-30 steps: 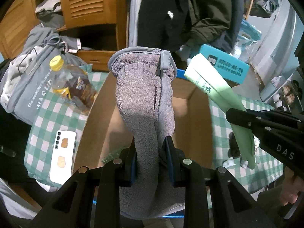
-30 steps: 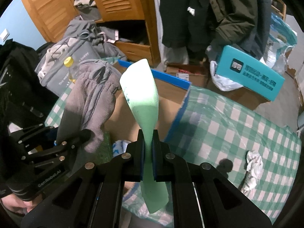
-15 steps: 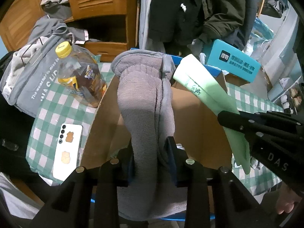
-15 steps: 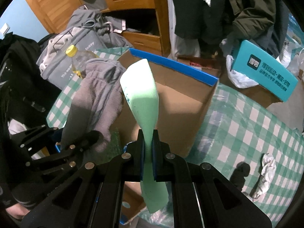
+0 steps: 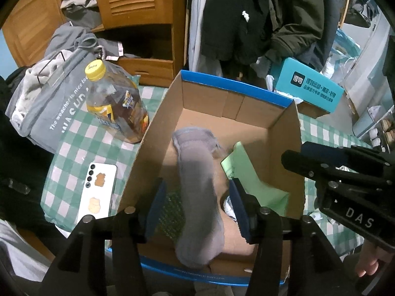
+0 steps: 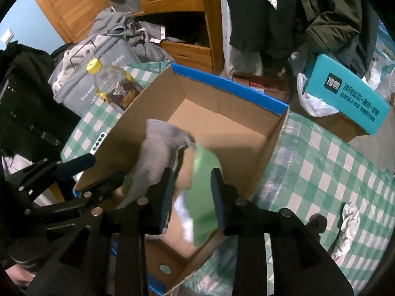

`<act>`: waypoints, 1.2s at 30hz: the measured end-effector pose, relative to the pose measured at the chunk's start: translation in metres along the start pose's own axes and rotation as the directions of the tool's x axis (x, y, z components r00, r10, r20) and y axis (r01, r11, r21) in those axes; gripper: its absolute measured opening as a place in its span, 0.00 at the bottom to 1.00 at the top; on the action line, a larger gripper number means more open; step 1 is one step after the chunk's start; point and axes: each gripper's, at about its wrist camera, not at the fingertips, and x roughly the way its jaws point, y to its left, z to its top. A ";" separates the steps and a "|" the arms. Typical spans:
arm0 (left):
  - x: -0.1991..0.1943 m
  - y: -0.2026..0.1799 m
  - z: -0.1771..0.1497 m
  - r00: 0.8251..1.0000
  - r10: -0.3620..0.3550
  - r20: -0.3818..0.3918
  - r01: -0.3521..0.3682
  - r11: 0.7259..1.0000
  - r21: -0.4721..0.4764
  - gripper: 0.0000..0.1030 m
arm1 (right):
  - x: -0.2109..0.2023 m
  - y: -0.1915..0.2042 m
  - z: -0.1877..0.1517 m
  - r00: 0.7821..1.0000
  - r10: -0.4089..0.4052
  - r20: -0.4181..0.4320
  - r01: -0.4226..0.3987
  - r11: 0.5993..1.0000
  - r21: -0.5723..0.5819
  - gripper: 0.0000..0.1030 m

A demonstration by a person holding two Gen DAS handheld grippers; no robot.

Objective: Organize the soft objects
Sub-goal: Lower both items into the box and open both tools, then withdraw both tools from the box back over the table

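Observation:
A grey fleece glove (image 5: 197, 192) drops blurred into the cardboard box (image 5: 284, 133), between the pads of my left gripper (image 5: 197, 204) without touching them. That gripper's jaws are opening. A flat green foam piece (image 5: 249, 175) lies inside the box on the right. In the right wrist view the green foam piece (image 6: 205, 187) falls blurred between the pads of my right gripper (image 6: 191, 197), whose jaws are opening too. There the grey glove (image 6: 158, 155) hangs to the left, over the cardboard box (image 6: 246, 113).
A yellow-capped bottle (image 5: 116, 106) and a white phone (image 5: 97, 192) lie left of the box on the green checked cloth (image 5: 74, 143). A grey bag (image 5: 47, 103) sits further left. A teal box (image 6: 350, 93) and a crumpled white cloth (image 6: 348, 224) are to the right.
Both grippers let go: the grey glove and the green foam piece, held upright above the box before, have dropped down into it. Both pairs of jaws stand wider apart.

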 end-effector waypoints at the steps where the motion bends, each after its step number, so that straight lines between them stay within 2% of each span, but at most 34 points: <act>1: -0.001 -0.001 0.000 1.000 -0.003 0.002 0.002 1.000 0.003 0.53 | -0.002 -0.001 0.000 1.000 -0.008 0.006 0.008 1.000 0.000 0.36; 5: -0.001 -0.006 -0.001 1.000 -0.005 0.000 0.005 1.000 0.016 0.53 | -0.010 -0.004 -0.002 1.000 -0.018 0.023 0.017 1.000 0.008 0.47; 13: -0.005 -0.019 -0.001 1.000 -0.008 0.005 0.008 0.999 0.042 0.54 | -0.026 -0.014 -0.008 0.998 -0.048 0.040 0.047 0.999 0.021 0.49; 16: -0.007 -0.025 -0.001 1.000 -0.013 0.009 0.013 0.999 0.052 0.60 | -0.032 -0.018 -0.011 0.997 -0.061 0.049 0.060 0.998 0.026 0.51; 21: -0.010 -0.038 -0.003 1.000 -0.018 0.013 0.017 0.997 0.080 0.62 | -0.043 -0.027 -0.018 0.995 -0.072 0.062 0.070 0.997 0.040 0.54; 25: -0.012 -0.049 -0.003 0.999 -0.030 0.012 0.029 0.995 0.094 0.69 | -0.051 -0.038 -0.026 0.994 -0.091 0.063 0.088 0.995 0.051 0.54; 36: -0.015 -0.093 -0.009 0.999 -0.053 0.007 0.051 0.983 0.176 0.74 | -0.076 -0.072 -0.051 0.987 -0.150 0.065 0.143 0.985 0.096 0.57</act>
